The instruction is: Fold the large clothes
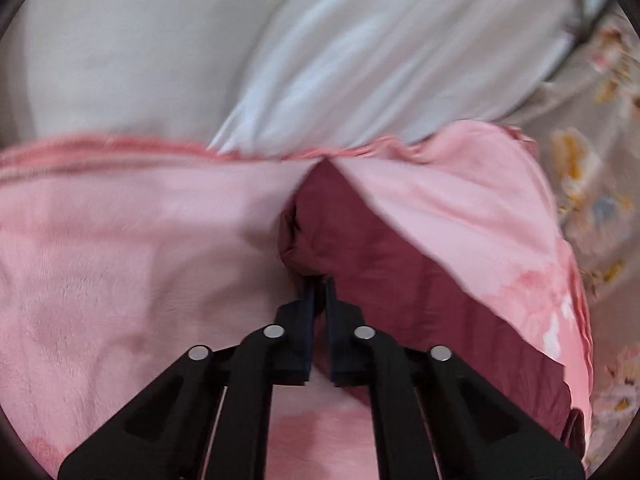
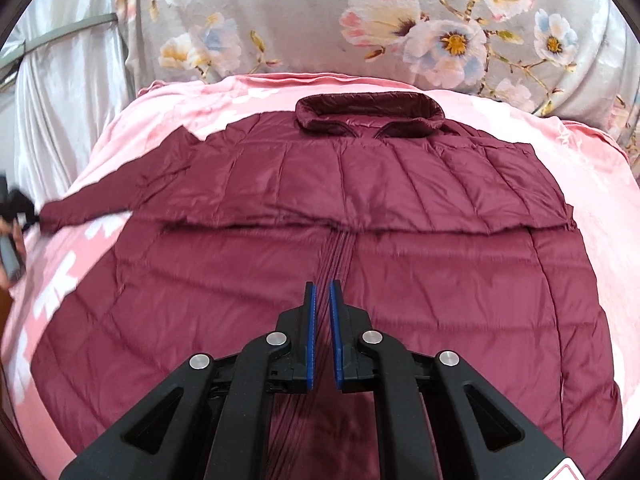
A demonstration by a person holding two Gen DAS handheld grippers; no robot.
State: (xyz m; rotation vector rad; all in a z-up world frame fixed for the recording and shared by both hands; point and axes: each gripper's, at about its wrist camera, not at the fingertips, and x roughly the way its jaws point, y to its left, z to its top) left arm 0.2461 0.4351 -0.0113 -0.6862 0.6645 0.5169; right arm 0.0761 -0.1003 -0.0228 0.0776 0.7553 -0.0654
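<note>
A maroon quilted jacket lies flat on a pink blanket, collar at the far end. One sleeve is folded across the chest; the other sleeve stretches out to the left. My left gripper shows at that sleeve's cuff. In the left wrist view my left gripper is shut on the maroon sleeve cuff. My right gripper hovers over the jacket's middle near the zipper, fingers nearly together with a narrow gap and nothing between them.
A grey floral bedspread lies beyond the blanket. White satin fabric hangs at the left; it also shows in the left wrist view. The pink blanket fills the left wrist view.
</note>
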